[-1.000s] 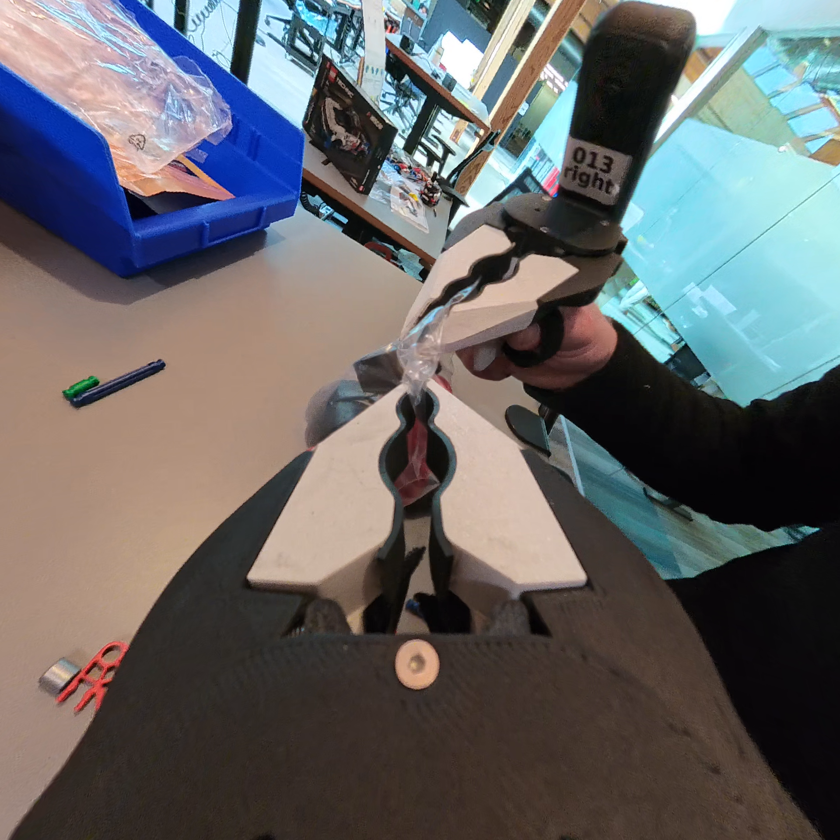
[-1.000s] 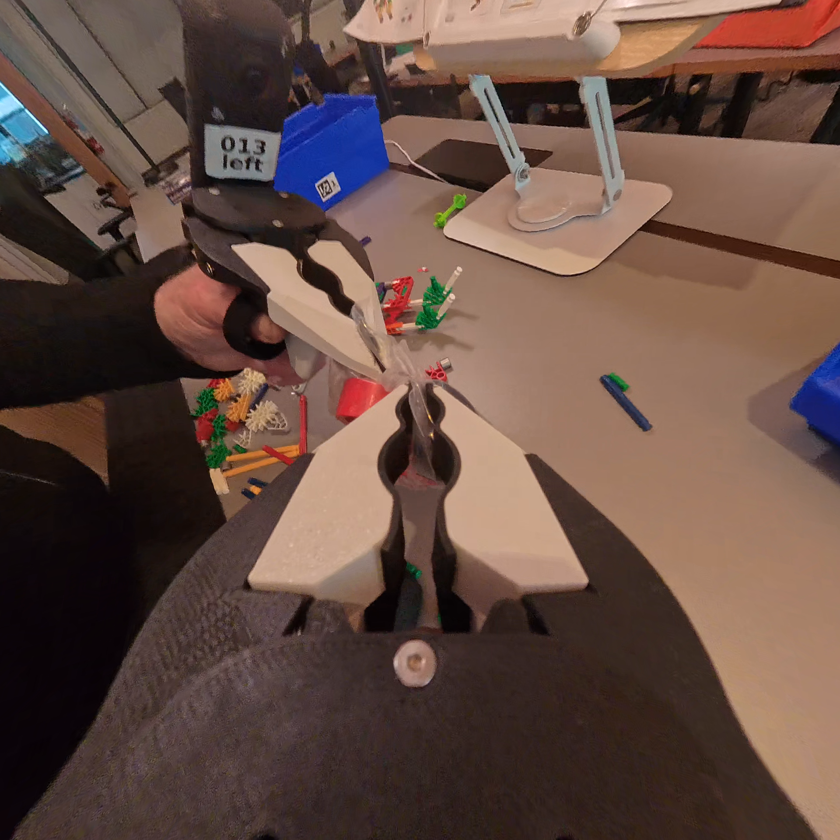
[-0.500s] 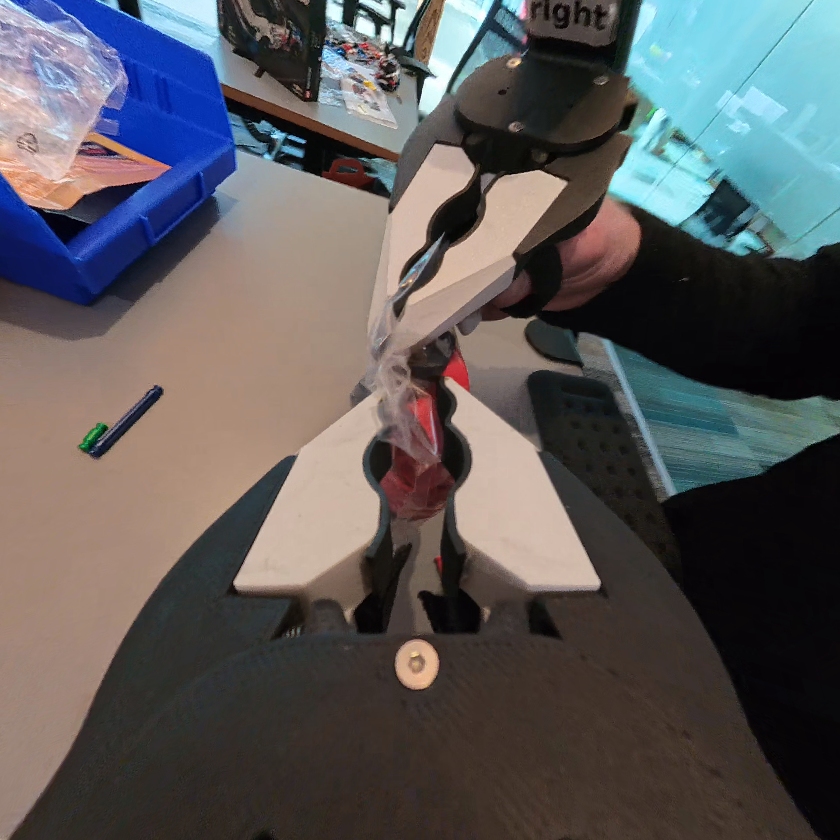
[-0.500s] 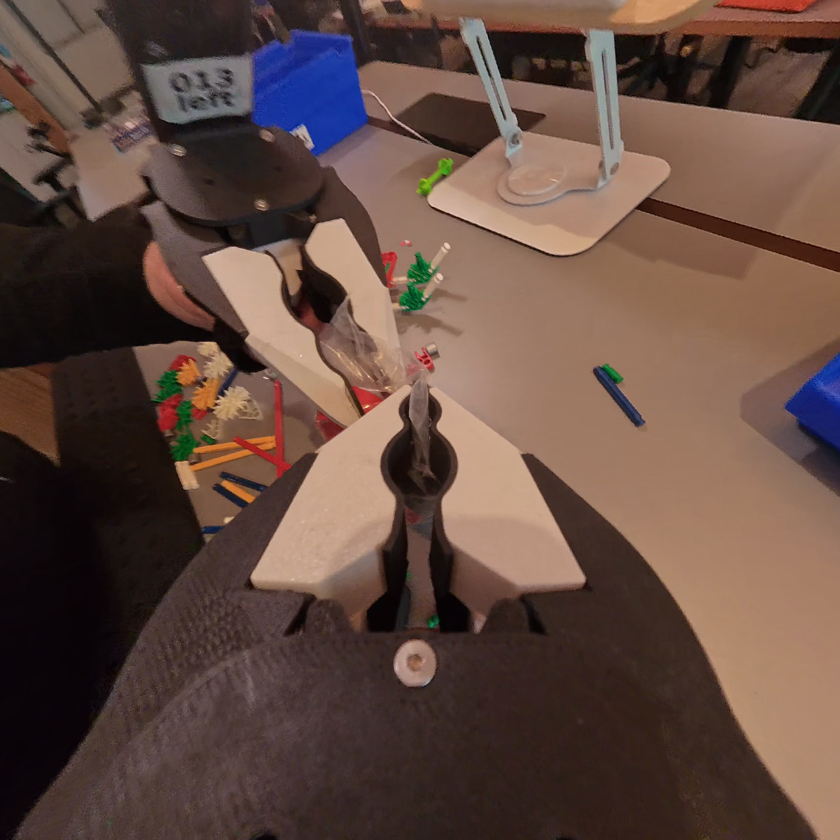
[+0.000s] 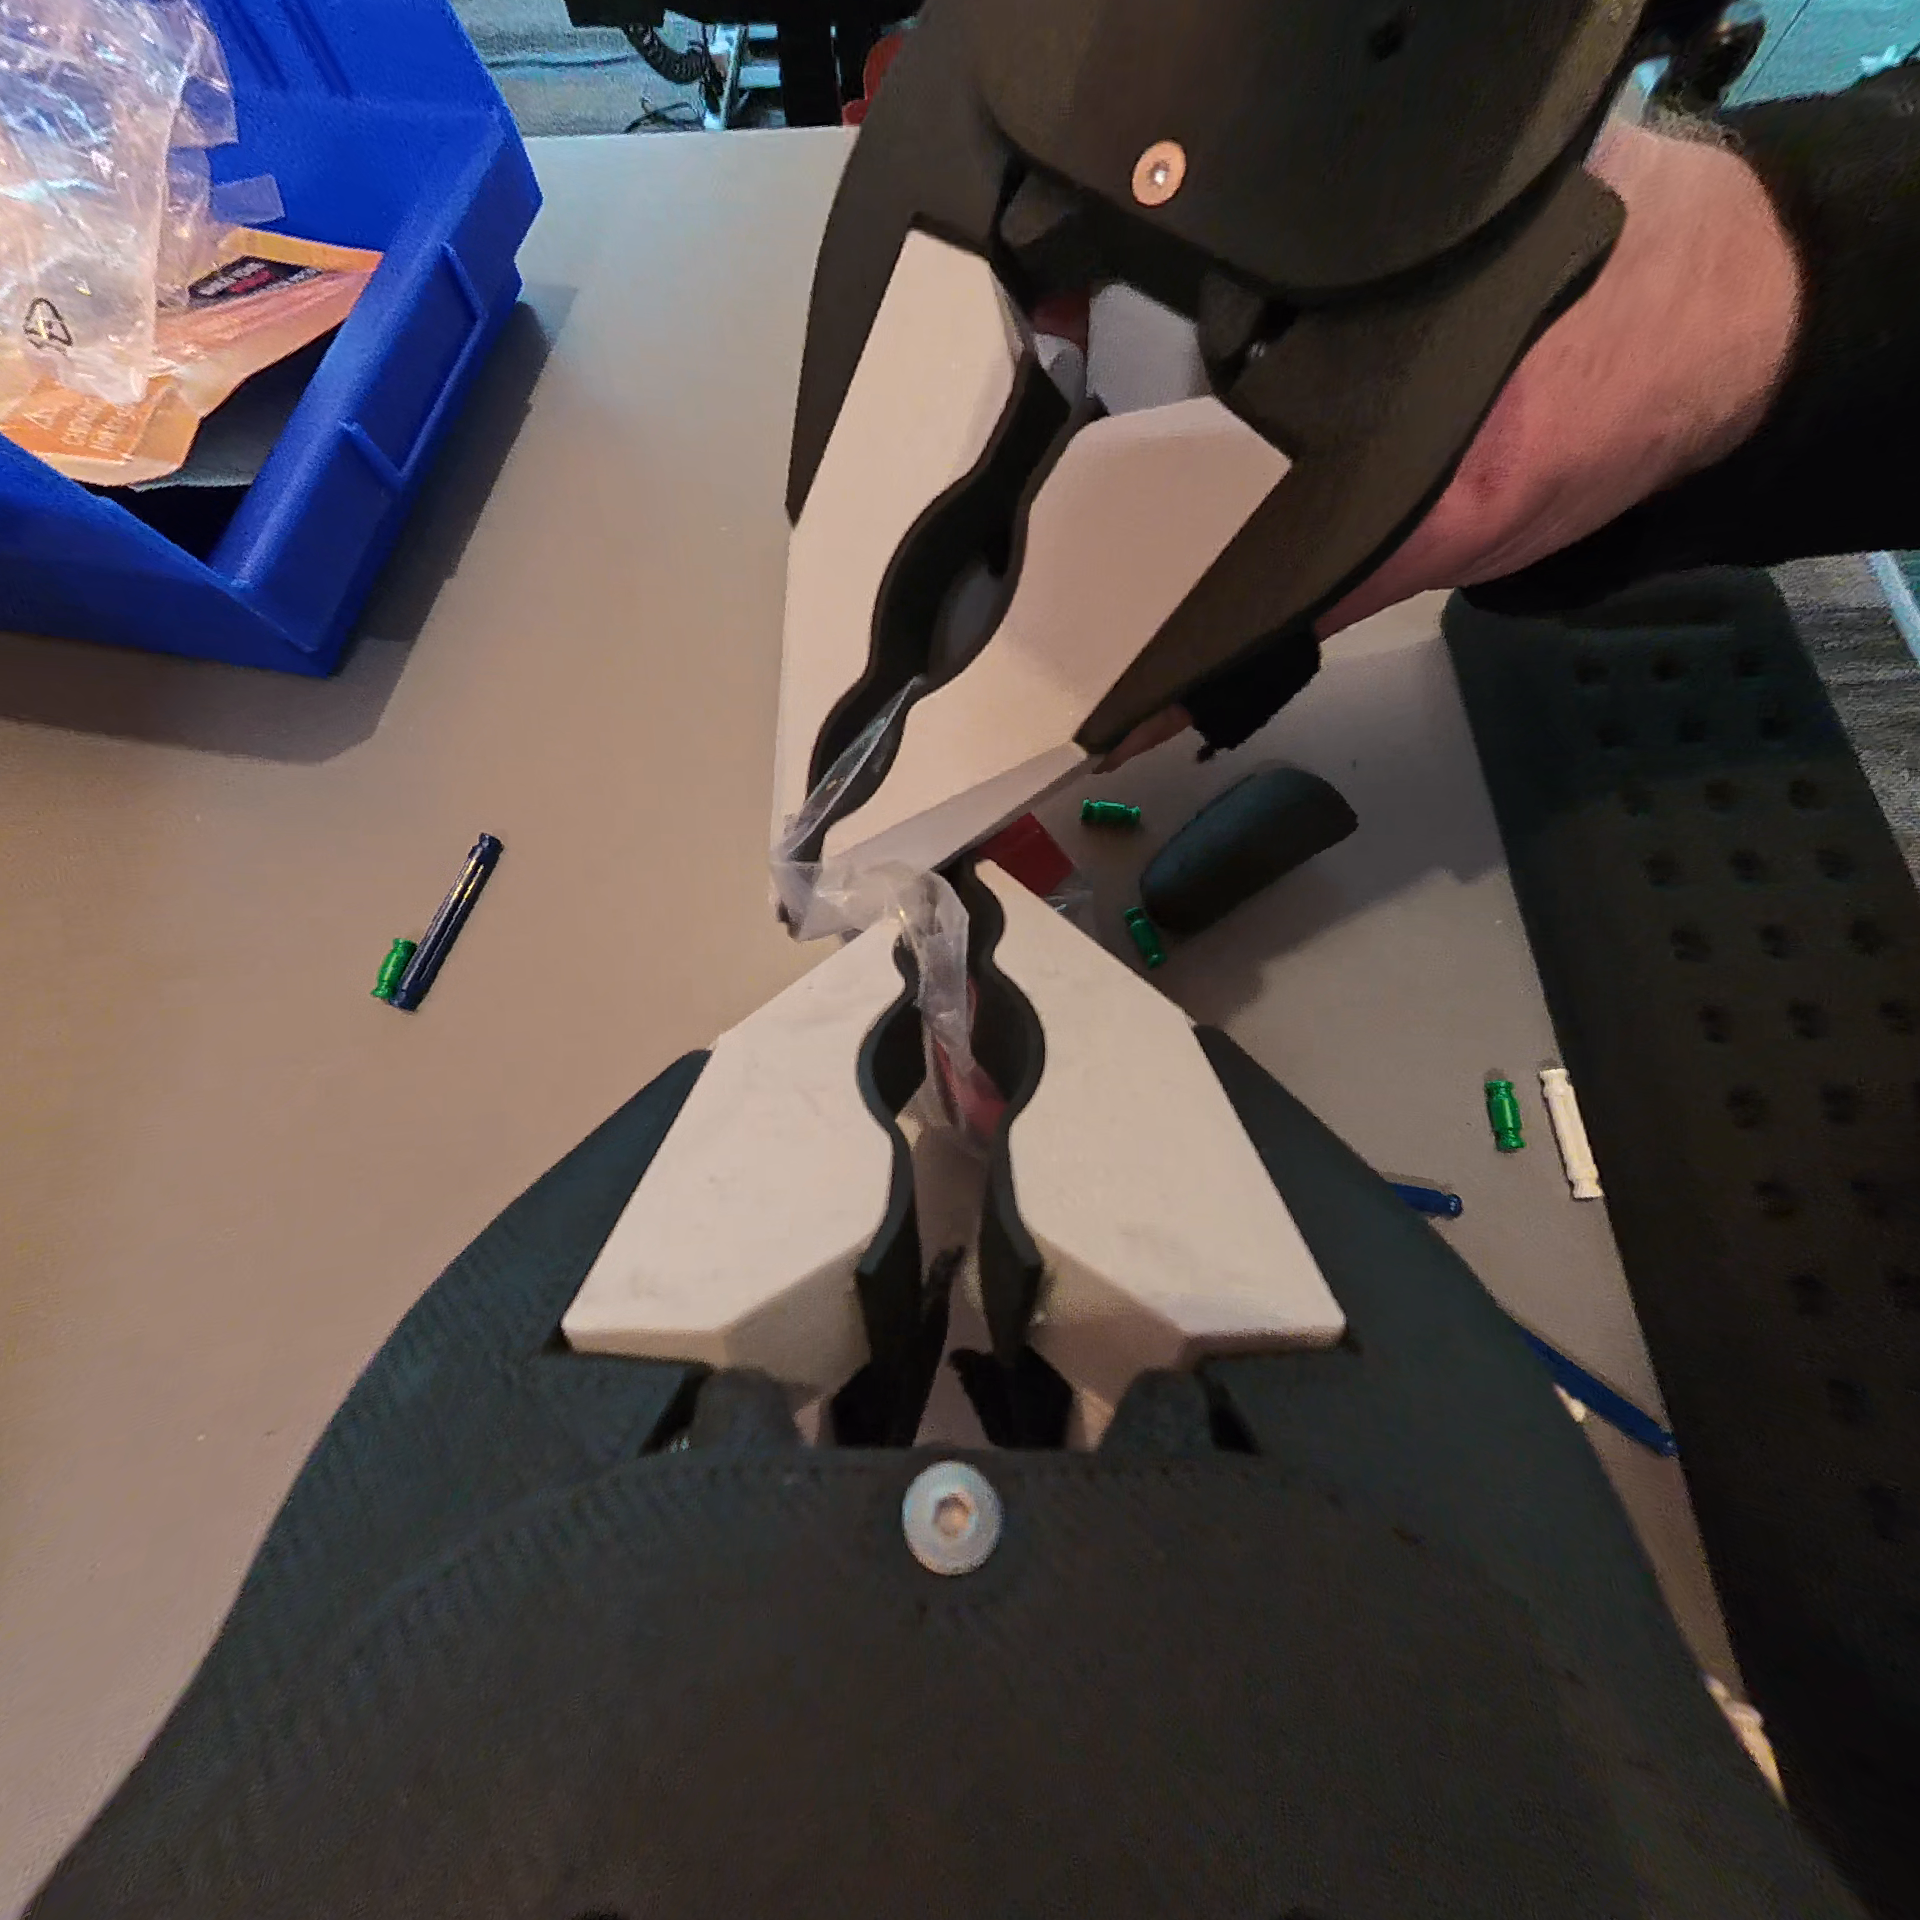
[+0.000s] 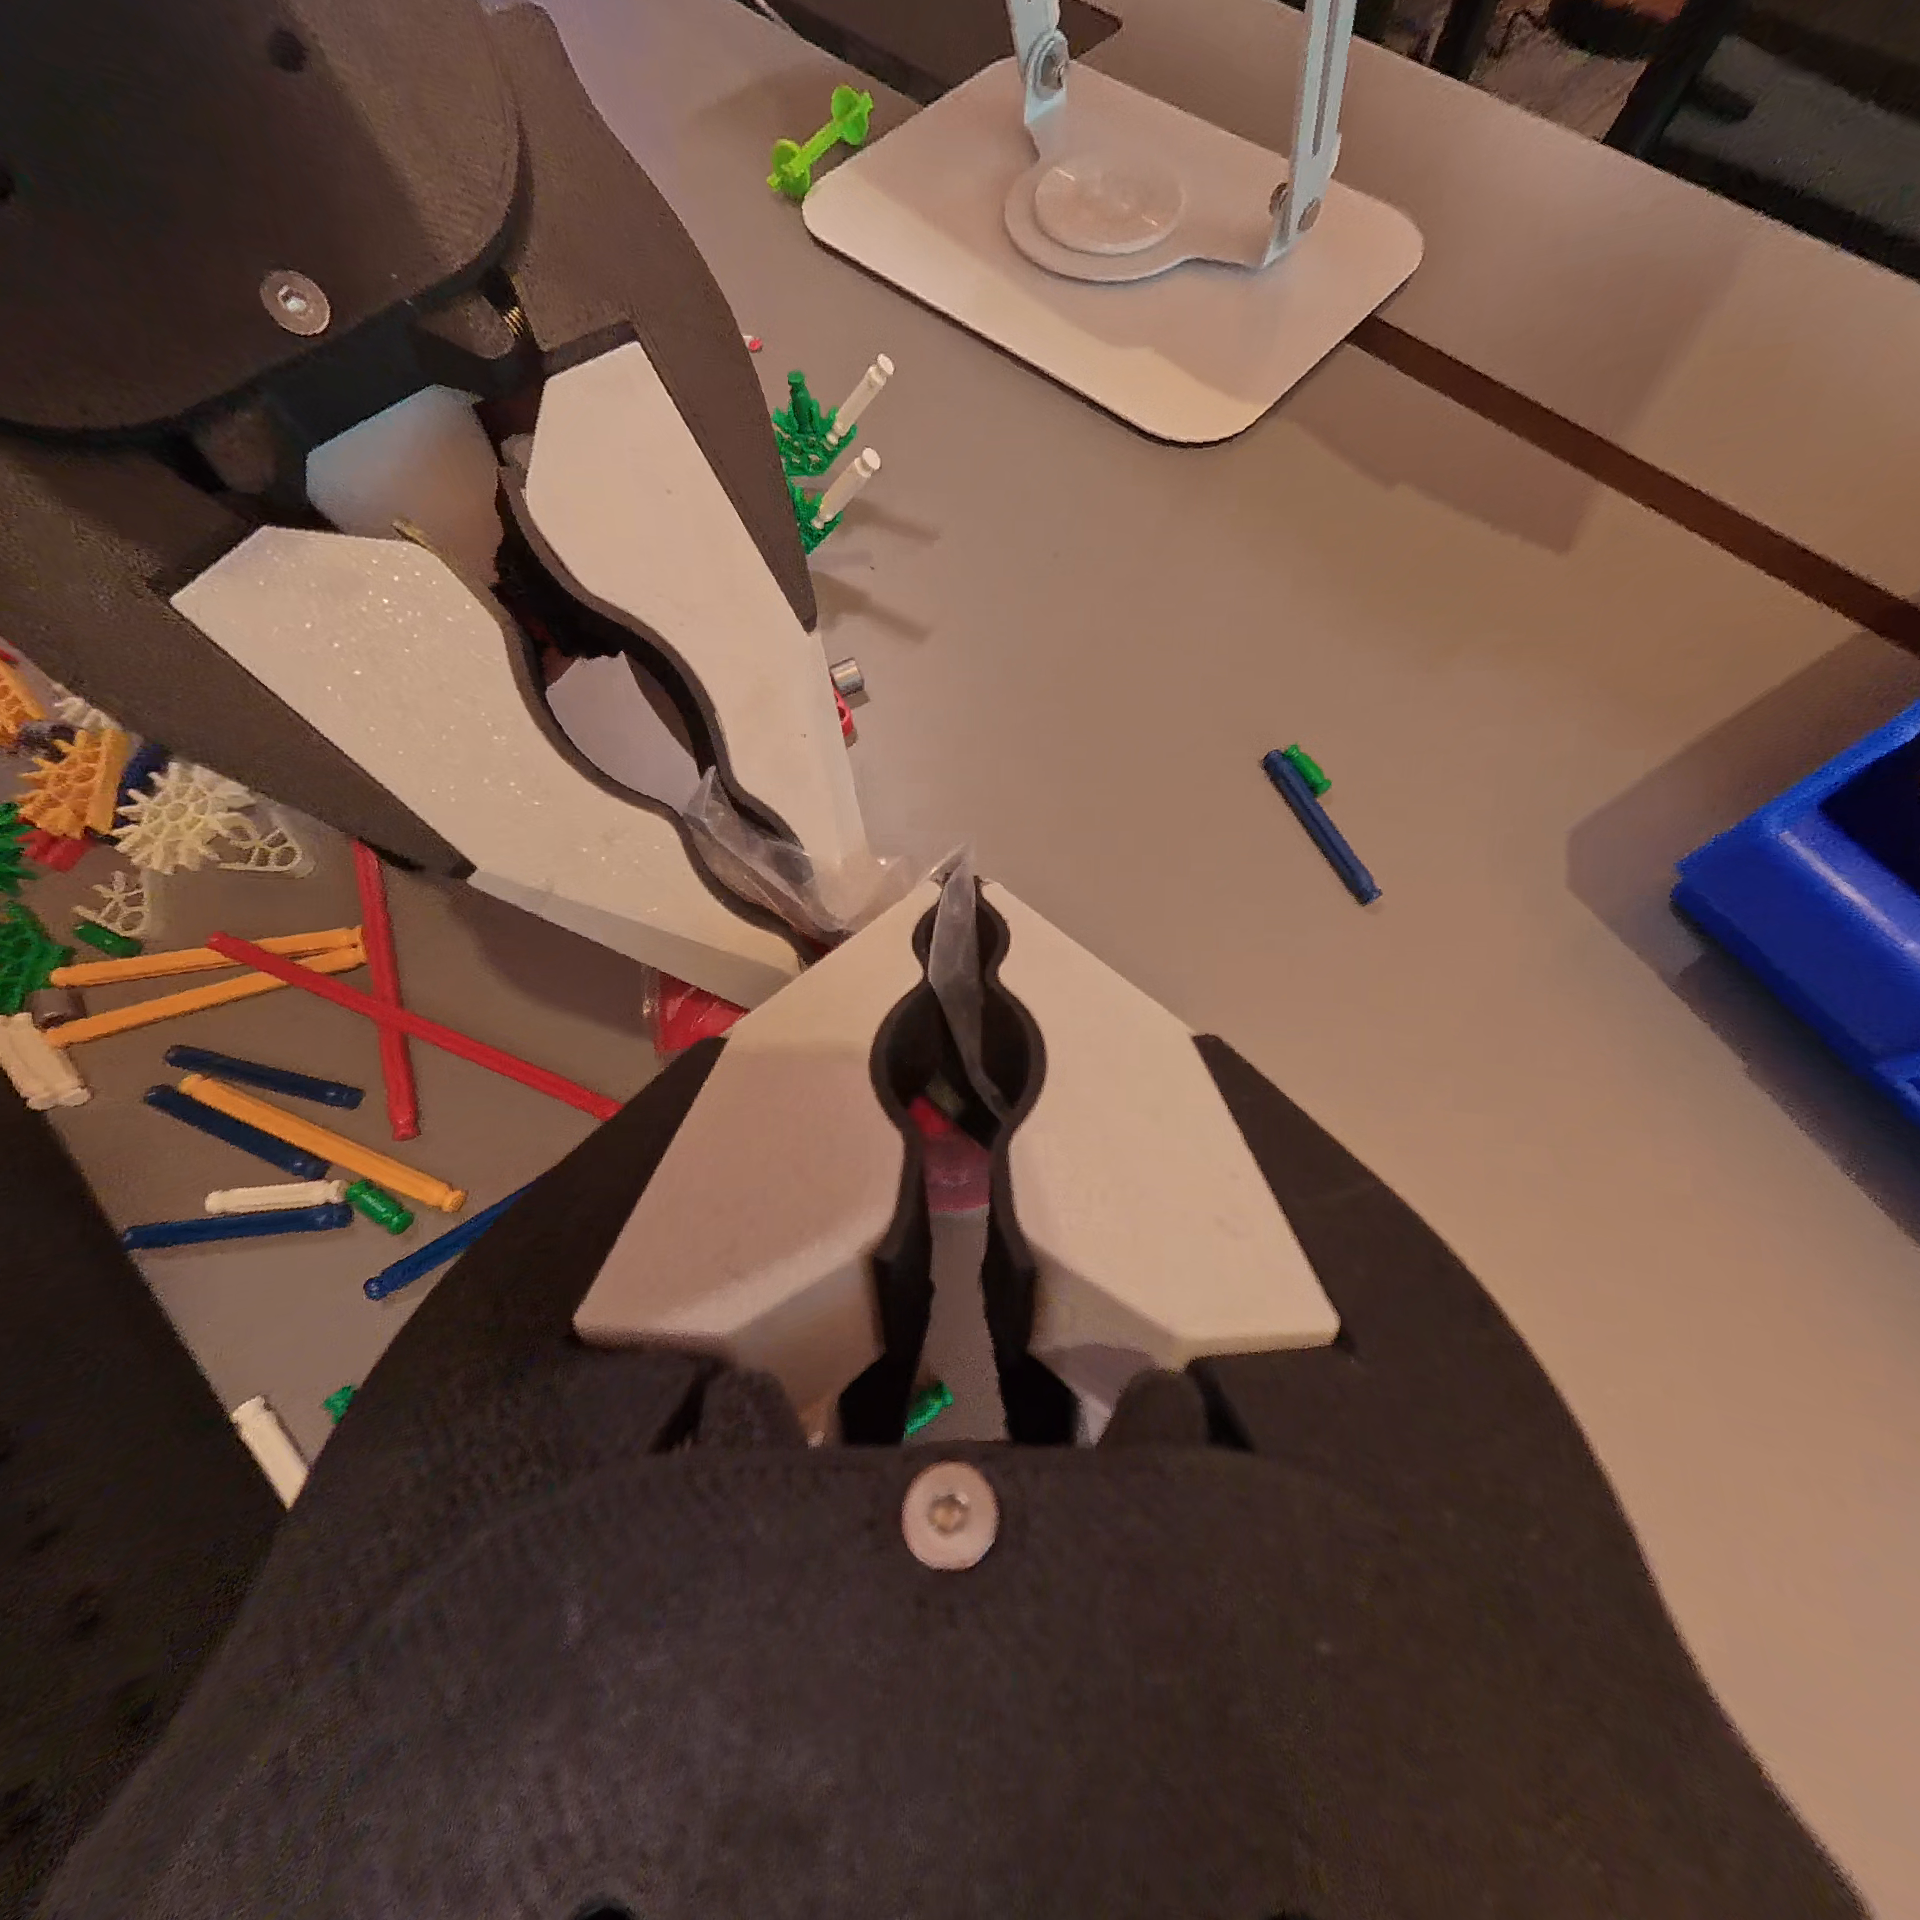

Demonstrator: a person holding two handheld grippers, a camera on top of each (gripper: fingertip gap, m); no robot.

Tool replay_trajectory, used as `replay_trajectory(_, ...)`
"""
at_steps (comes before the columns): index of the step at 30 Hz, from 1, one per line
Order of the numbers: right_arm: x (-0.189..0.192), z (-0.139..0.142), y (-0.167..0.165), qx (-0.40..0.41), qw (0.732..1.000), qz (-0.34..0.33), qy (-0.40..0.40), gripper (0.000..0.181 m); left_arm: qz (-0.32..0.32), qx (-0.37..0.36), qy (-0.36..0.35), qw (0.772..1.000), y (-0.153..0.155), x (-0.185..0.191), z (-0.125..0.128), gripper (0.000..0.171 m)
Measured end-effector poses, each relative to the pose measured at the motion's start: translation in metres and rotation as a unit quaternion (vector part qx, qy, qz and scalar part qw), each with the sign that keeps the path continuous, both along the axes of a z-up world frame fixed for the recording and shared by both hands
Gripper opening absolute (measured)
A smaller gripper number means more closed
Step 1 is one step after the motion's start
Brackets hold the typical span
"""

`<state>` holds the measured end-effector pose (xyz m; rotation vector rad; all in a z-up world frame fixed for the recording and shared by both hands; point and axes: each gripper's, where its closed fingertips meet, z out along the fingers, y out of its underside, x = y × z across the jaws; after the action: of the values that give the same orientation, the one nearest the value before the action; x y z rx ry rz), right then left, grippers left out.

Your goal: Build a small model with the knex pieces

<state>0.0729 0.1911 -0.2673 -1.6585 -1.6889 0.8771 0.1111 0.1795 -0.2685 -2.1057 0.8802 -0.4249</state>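
Low over the desk [image 5: 260, 1143], betw. the two tool tips, the clear plastic bag [image 5: 914, 935] (sth red inside) is hanging pinched. Left tongs [image 5: 961, 894] are clamping one edge and right tongs [image 6: 956, 904] the other, both nearly closed on film. Vs. a sec ago, both are tipping downward, bringing the bag nearer the desk, w/ a blue rod [image 5: 447, 914] lying well apart.

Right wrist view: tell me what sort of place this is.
Probably a workshop or lab bench. A grey table is strewn with coloured construction-toy rods, a blue parts bin stands at its edge, and a pale metal stand rests farther back.
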Motion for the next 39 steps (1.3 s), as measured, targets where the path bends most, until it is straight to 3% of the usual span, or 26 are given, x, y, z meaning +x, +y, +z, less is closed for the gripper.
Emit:
replay_trajectory(5,-0.005,0.000,0.003,0.009,1.000,0.003,0.008,0.000,0.002,0.001,-0.008,1.000,0.003,-0.004,0.000,0.000)
replay_trajectory(10,-0.002,0.008,-0.008,-0.108,0.991,0.069,0.037,0.000,-0.019,-0.011,-0.045,0.999,-0.005,-0.007,0.002,0.000)
replay_trajectory(12,0.000,0.013,-0.005,-0.094,0.992,0.074,0.042,0.000,-0.012,-0.020,-0.069,0.997,-0.007,-0.009,0.004,0.000)
replay_trajectory(16,0.006,0.016,0.004,-0.037,0.996,0.073,0.033,0.018,-0.012,-0.039,-0.081,0.996,-0.009,-0.007,0.001,0.000)
replay_trajectory(19,0.009,0.011,0.004,-0.004,0.996,0.088,0.014,0.016,-0.009,-0.044,-0.104,0.994,-0.010,-0.004,0.002,0.000)
replay_trajectory(22,0.009,0.007,-0.005,-0.009,0.994,0.106,0.004,0.000,-0.017,-0.040,-0.095,0.995,-0.009,0.002,0.001,0.000)
replay_trajectory(29,0.007,-0.004,-0.008,-0.004,0.995,0.100,-0.019,0.000,-0.051,-0.023,-0.055,0.997,-0.007,0.008,0.000,0.000)
replay_trajectory(39,-0.005,-0.009,0.003,0.007,0.998,0.053,-0.020,0.000,-0.049,-0.008,-0.040,0.998,0.001,0.007,-0.002,0.000)
